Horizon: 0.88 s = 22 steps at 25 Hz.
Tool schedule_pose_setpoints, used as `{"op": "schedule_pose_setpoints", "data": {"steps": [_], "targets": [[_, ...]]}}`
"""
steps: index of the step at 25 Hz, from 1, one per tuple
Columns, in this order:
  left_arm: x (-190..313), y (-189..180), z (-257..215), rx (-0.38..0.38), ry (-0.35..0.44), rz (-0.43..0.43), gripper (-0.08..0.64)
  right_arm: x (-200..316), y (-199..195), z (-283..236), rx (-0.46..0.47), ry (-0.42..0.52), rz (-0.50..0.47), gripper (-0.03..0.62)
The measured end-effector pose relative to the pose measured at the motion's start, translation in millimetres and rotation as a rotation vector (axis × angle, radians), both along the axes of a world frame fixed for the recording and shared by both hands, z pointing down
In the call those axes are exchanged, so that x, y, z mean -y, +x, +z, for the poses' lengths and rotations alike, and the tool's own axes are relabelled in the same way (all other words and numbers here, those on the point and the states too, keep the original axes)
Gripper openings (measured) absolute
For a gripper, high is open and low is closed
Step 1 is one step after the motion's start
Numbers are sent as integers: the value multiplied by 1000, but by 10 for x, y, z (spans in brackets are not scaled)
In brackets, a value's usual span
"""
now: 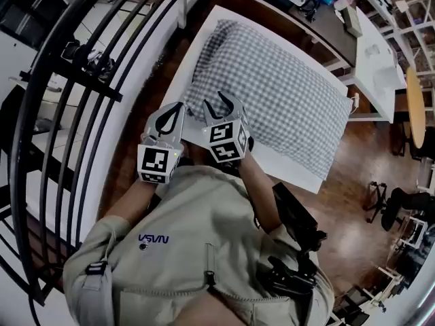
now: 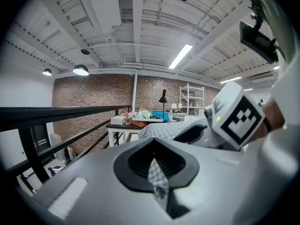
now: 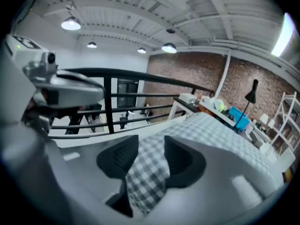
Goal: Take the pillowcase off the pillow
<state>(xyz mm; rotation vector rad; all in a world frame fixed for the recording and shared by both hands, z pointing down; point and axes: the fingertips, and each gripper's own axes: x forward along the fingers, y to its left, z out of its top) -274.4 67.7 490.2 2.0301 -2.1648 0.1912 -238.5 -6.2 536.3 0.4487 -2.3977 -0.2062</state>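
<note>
The pillow (image 1: 279,94) in its grey checked pillowcase lies on a white table (image 1: 292,172). Both grippers are at its near left end. My left gripper (image 1: 171,114) is shut on a thin edge of the pillowcase (image 2: 155,175), which shows as a narrow strip between the closed jaws (image 2: 154,158). My right gripper (image 1: 224,104) sits just to the right of it. Its jaws stand wide, with a thick bunch of checked fabric (image 3: 147,172) filling the gap (image 3: 150,146) and touching both pads. Beyond the jaws the pillow (image 3: 220,135) stretches away.
A black metal railing (image 1: 75,80) runs along the left, close to the table. A cluttered desk (image 1: 319,5) stands behind the table and a white shelf unit (image 1: 374,53) to the right. Wooden floor (image 1: 353,175) lies on the right side.
</note>
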Motion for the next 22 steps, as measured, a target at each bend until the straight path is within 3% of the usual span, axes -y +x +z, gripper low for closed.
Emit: {"op": "schedule_pose_setpoints", "data": {"steps": [4,6,8,9,15,22], "targets": [[-75,-179,101,-14,-23,-51,3,141,-144,629,-219,-3,-17,216],[-92,-217,162,-21,-33,-72,3,185,-122,913,-346,29,-46,207],[-83,-224,199,-24,-36,-88,3,205,-80,966,-391,61,-65,53],[-64,-231,204,-25,-37,-94,3,192,-76,891,-367,60,-71,21],[160,-384,263,-39,-43,-118,2,32,134,94,-103,11,-110,15],[577,-72,763,-119,-209,59,3,-71,673,-146,58,-83,-96,15]]}}
